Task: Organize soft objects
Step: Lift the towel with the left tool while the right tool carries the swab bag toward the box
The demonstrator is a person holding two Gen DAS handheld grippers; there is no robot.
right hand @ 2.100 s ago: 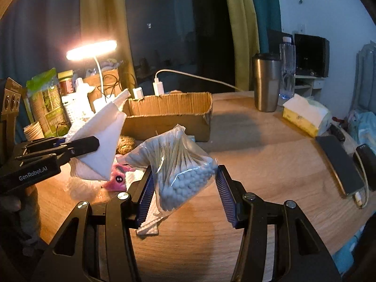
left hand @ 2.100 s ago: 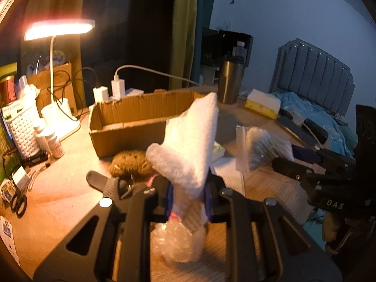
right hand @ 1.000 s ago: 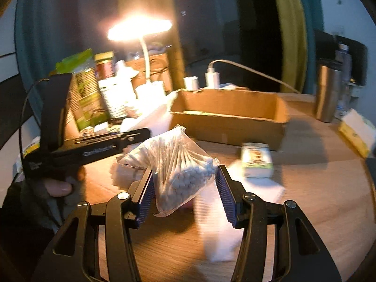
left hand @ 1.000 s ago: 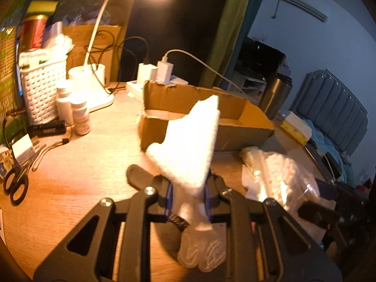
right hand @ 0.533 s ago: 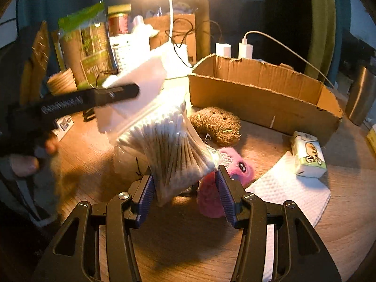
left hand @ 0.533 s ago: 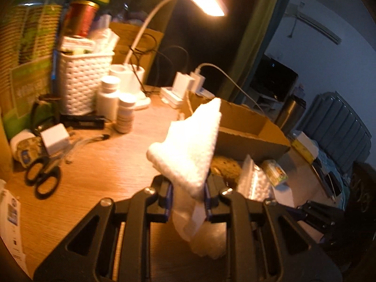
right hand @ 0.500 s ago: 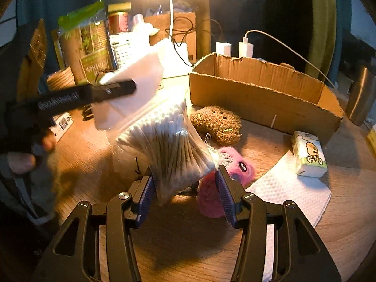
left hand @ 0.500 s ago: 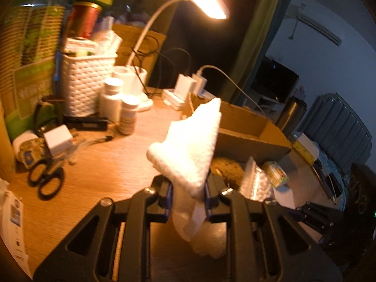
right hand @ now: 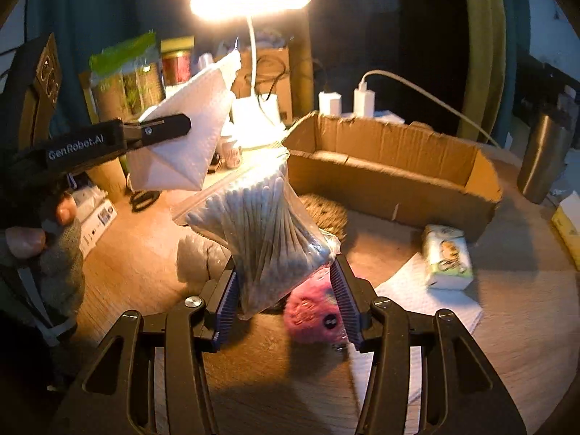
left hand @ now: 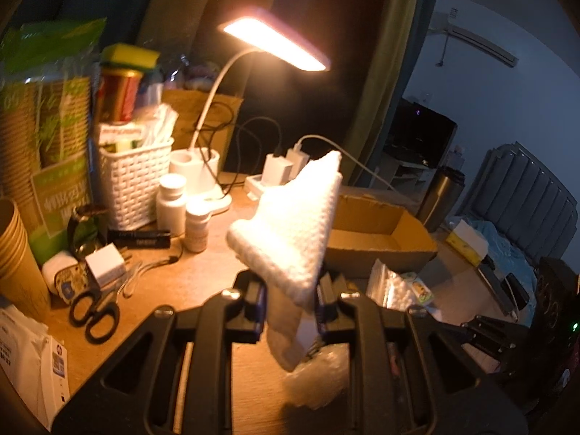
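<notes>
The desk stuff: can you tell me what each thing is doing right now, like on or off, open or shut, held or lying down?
Desk lamp: on.
Cardboard box: open on top, looks empty.
Left tongs: shut on the white folded cloth, held up.
Right tongs: shut on the bag of cotton swabs, held up.
Pink plush toy: lying on the desk.
Scissors: lying closed.

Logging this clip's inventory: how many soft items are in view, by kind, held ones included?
Folded white cloths: 1, in the left gripper, cloth
Cotton swab bags: 1, in the right gripper, bag
Plush toys: 2, pink and brown
Pocket tissue packs: 1
Flat white sheets: 1
Total: 6
</notes>
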